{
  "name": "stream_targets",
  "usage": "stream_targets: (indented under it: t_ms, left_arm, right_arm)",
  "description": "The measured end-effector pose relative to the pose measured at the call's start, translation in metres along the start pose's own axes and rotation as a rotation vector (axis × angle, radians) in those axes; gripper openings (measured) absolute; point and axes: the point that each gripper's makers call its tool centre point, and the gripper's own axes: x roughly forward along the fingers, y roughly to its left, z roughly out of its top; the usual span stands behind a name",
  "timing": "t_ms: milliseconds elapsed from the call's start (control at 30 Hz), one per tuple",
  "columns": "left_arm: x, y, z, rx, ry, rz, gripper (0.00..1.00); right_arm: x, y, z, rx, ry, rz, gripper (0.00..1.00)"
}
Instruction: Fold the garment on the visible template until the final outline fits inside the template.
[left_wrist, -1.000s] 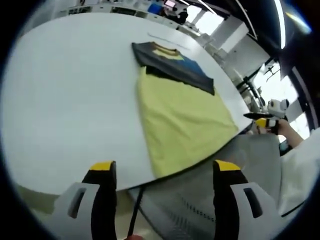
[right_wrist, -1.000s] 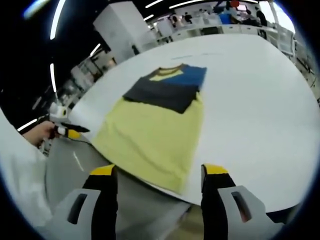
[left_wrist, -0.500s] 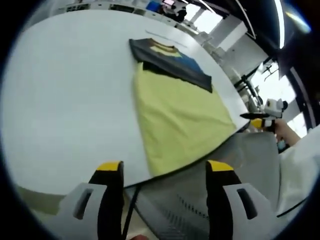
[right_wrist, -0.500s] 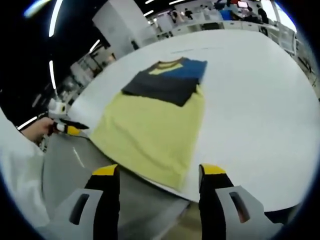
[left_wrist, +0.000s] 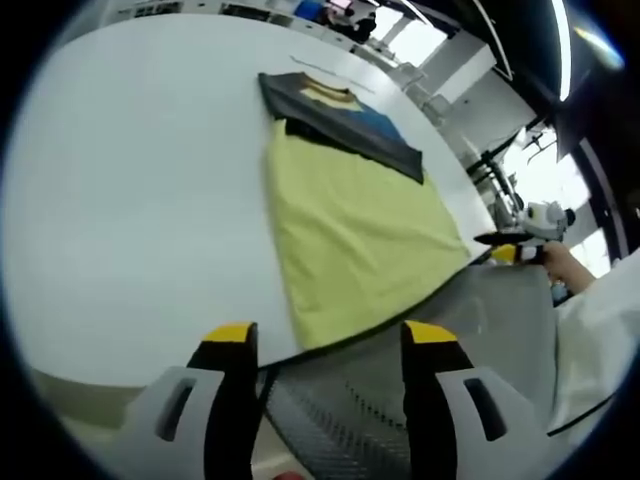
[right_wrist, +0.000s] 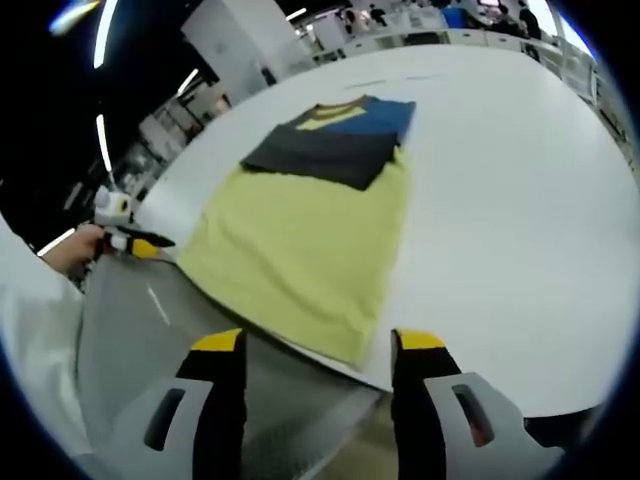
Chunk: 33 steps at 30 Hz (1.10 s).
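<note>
White table (left_wrist: 120, 200): yellow garment (left_wrist: 350, 230) overhangs near edge; both grippers' jaws apart, empty.

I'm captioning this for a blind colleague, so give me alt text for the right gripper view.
A yellow garment with a dark grey and blue top section lies flat on a white table, its lower edge at the table's near edge. The right gripper hangs open, holding nothing, just short of that edge, and the left gripper shows at the far left.

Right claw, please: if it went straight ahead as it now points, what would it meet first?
Probably the near hem of the yellow garment at the white table's edge; the right claw is open, and depth is uncertain.
</note>
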Motion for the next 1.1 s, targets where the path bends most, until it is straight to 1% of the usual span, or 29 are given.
stream_targets:
  t_ms: [200, 267, 500, 600, 1100]
  left_arm:
    - [0.002, -0.002, -0.003, 0.002, 0.020, -0.008, 0.51]
    - [0.003, -0.002, -0.004, 0.001, 0.026, -0.008, 0.51]
    - [0.006, -0.001, -0.007, 0.006, 0.051, -0.010, 0.46]
    - [0.008, -0.001, -0.008, -0.001, 0.057, -0.013, 0.44]
    - [0.012, 0.000, -0.010, -0.008, 0.079, -0.016, 0.40]
  right_arm:
    - [0.002, -0.005, -0.004, -0.040, 0.040, -0.023, 0.50]
    - [0.003, -0.005, -0.006, -0.047, 0.051, -0.024, 0.49]
    - [0.007, -0.008, -0.007, -0.040, 0.061, -0.024, 0.46]
    - [0.007, -0.010, -0.009, -0.053, 0.077, -0.027, 0.45]
    - [0.013, -0.011, -0.013, -0.044, 0.102, -0.017, 0.38]
